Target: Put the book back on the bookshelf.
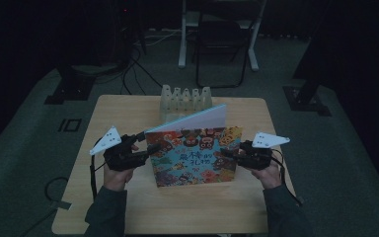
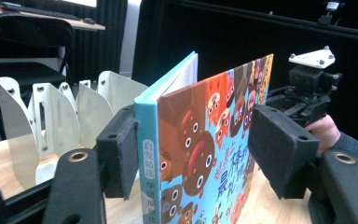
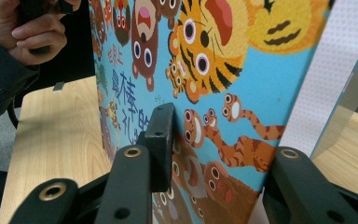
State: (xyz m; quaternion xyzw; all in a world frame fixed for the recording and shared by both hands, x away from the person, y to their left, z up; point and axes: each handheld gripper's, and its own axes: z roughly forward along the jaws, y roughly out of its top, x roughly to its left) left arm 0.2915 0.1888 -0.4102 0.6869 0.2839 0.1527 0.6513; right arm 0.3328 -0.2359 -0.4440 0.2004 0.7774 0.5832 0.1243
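The colourful hardcover picture book stands upright mid-table, near the white slotted rack behind it. Our left gripper straddles its spine edge, jaws apart, one pad touching. Our right gripper is clamped on the book's right edge.

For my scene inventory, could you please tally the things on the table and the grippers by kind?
Picture books: 1, the picture book standing upright
Book racks: 1, the white slotted rack behind it
Grippers: 2, the left gripper and the right gripper, one at each side edge of the book
Total: 4
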